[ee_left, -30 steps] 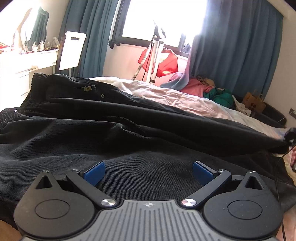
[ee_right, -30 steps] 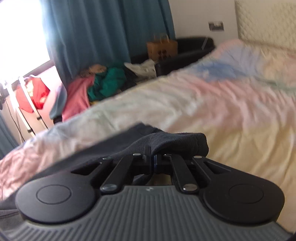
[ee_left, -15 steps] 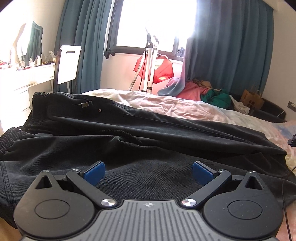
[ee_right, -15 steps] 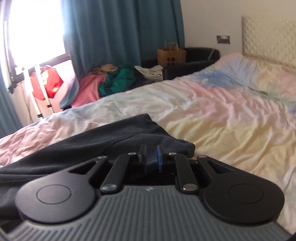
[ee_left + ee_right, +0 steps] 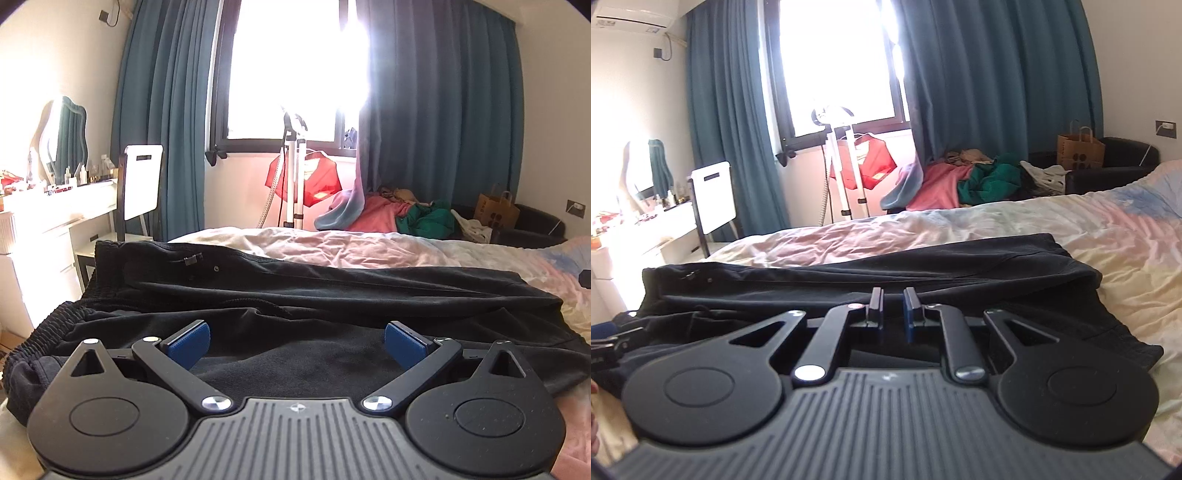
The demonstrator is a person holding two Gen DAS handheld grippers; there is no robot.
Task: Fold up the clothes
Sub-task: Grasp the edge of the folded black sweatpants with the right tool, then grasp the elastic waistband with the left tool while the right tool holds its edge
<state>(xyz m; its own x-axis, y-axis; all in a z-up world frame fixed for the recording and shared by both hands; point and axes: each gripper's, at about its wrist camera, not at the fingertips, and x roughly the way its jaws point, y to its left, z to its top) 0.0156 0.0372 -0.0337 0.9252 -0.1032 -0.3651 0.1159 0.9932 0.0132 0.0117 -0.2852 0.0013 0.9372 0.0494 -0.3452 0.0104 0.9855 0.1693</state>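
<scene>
Ahead at twelve o'clock, I am seeing black trousers [image 5: 332, 291] lying lengthwise nine-to-three; left gripper [image 5: 295, 341], spread wide, hovering nearer the waistband; right gripper [image 5: 892, 308], narrowly parted, gripping nothing.

Black trousers [image 5: 332, 295]: near edge is hiding behind both gripper bodies. Window [image 5: 295, 66] is blowing out white. Dresser [image 5: 55, 206] items are reading too small to identify.
</scene>
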